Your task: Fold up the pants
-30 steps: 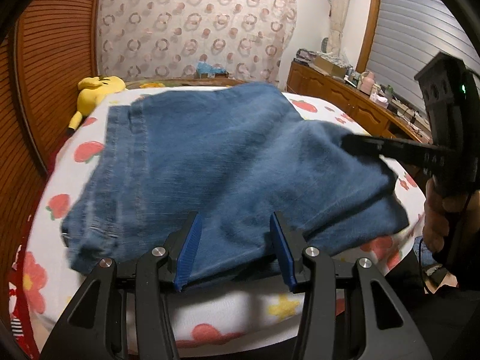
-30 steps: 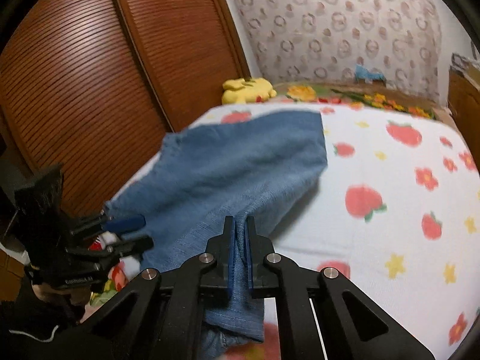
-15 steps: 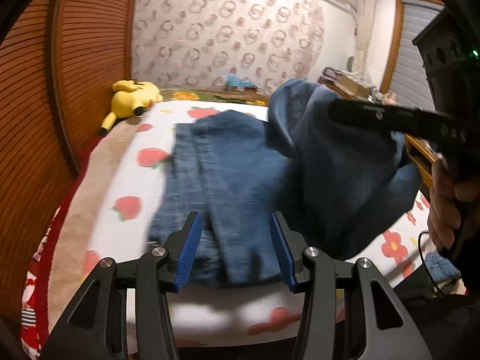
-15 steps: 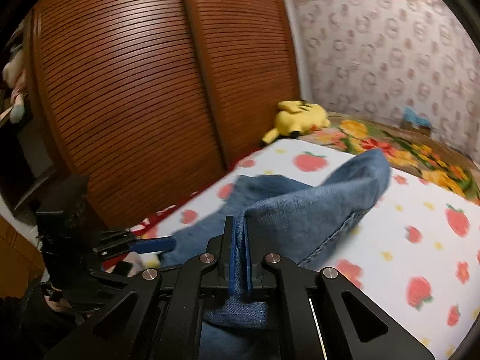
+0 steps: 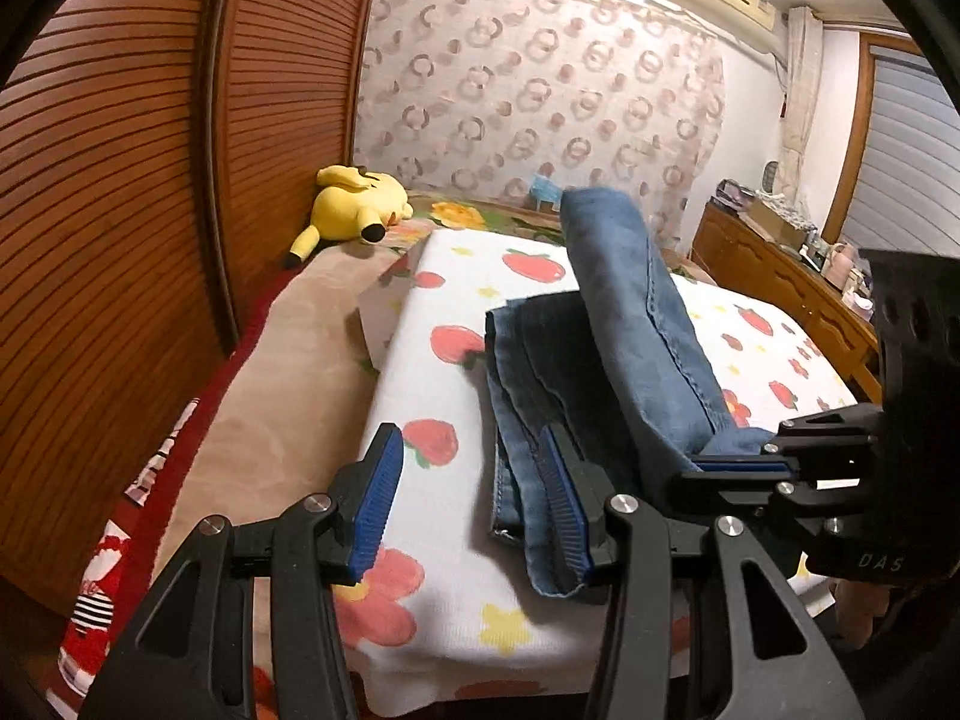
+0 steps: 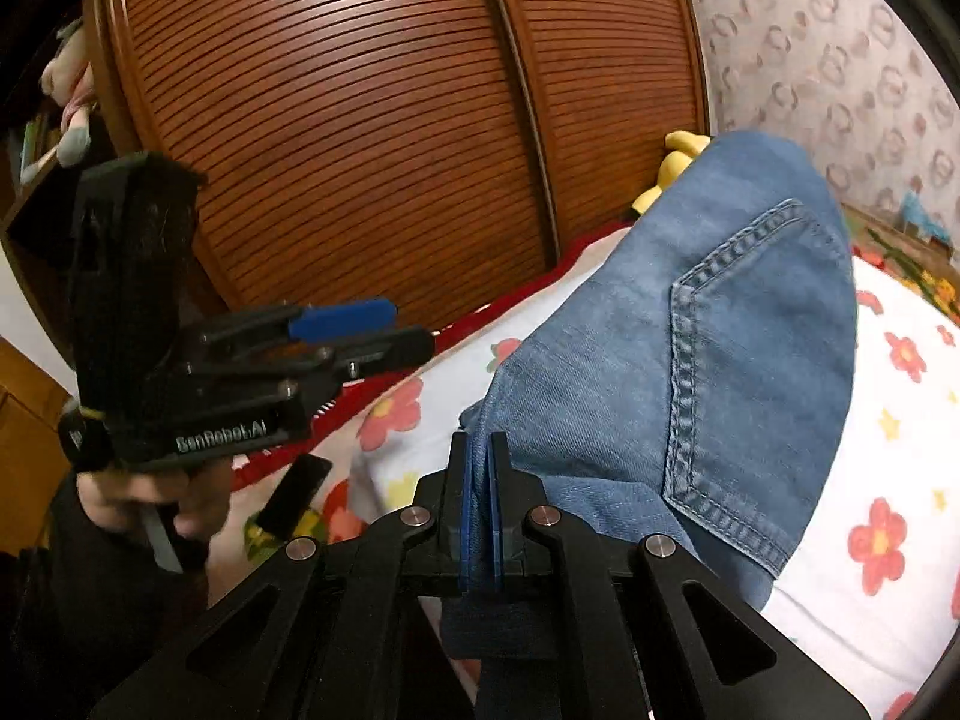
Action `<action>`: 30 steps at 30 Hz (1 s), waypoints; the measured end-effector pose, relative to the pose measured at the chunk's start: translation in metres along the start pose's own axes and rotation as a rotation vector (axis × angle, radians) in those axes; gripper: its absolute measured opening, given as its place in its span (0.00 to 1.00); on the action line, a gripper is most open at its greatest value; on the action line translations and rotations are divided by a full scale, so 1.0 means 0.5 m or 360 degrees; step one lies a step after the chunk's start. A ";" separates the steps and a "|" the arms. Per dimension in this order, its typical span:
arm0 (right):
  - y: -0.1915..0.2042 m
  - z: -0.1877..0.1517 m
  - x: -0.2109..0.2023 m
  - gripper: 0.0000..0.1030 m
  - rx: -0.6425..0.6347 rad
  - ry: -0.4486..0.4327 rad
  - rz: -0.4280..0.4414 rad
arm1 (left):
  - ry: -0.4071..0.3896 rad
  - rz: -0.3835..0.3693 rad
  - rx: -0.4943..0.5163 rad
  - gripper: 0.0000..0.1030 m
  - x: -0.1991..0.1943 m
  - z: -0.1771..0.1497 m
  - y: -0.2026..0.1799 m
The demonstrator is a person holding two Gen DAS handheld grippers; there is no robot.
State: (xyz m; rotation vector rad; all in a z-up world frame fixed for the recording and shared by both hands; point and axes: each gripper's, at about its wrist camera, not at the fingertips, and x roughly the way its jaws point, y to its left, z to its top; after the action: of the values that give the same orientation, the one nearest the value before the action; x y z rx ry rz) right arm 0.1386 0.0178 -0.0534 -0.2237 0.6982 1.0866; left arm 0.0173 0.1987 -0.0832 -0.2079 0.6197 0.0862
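2 grippers are mid-fold: my right gripper (image 6: 478,516) is clamped on the blue denim pants (image 6: 690,348) raised mid-frame above the strawberry-print bedsheet (image 5: 432,444), my left gripper (image 5: 474,498) gapes empty, and next I judge laying the flap flat.

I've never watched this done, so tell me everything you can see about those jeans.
The jeans are blue denim with pale stitched seams and a back pocket. Part lies folded flat on the fruit-and-flower bedsheet; another part is lifted into a tall fold, its edge pinched in the shut right claw. The left claw stands open, holding nothing.
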 end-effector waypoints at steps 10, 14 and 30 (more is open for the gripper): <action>0.012 0.000 -0.043 0.09 0.0026 -0.0079 -0.0028 | -0.0010 -0.0162 0.0120 0.47 0.039 0.079 -0.059; 0.018 0.000 -0.044 0.09 0.0023 -0.0084 -0.0032 | 0.0101 -0.0301 0.0154 0.47 0.101 0.114 -0.091; 0.041 -0.007 -0.135 0.41 -0.0100 -0.0095 -0.0088 | 0.0223 -0.0360 0.0242 0.06 0.121 0.115 -0.089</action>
State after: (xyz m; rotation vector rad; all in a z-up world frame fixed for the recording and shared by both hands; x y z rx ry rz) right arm 0.1003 -0.0239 -0.0110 -0.2620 0.6020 1.0593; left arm 0.1055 0.1691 -0.0653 -0.1363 0.7352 -0.1945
